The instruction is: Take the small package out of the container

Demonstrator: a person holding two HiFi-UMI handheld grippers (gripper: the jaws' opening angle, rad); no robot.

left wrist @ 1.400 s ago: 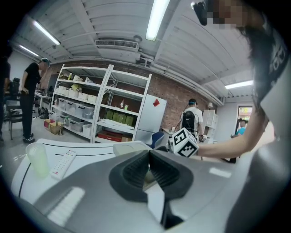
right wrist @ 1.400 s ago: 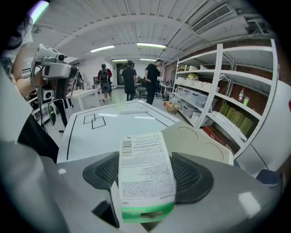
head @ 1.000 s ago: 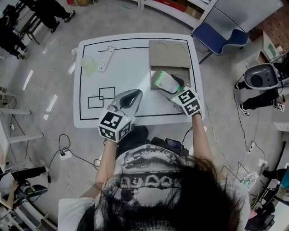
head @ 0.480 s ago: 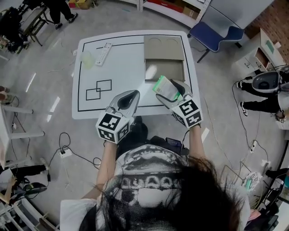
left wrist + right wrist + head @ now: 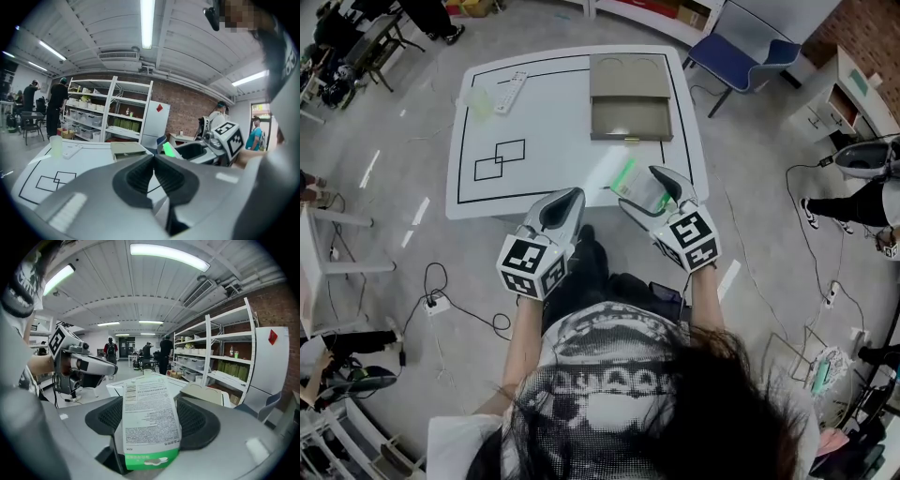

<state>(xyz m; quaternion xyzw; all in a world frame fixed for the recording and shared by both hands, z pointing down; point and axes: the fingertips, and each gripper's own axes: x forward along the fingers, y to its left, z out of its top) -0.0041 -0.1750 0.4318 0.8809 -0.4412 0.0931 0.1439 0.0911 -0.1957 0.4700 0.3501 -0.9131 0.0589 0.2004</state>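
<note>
Fingers point(image 5: 199, 420) of the right gripper point(image 5: 151, 425) are clamping the small package point(image 5: 149, 404), a white pouch with a green band. They are holding it above the near right edge of the table point(image 5: 553, 122), clear of the container point(image 5: 626, 117). Beside it, the left gripper point(image 5: 153, 164) is hovering with its jaws pressed together on nothing. Farther off, the cardboard container is sitting at the table's far side, with a remote point(image 5: 508, 92) and a cup point(image 5: 56, 145) resting toward the far left corner.
</note>
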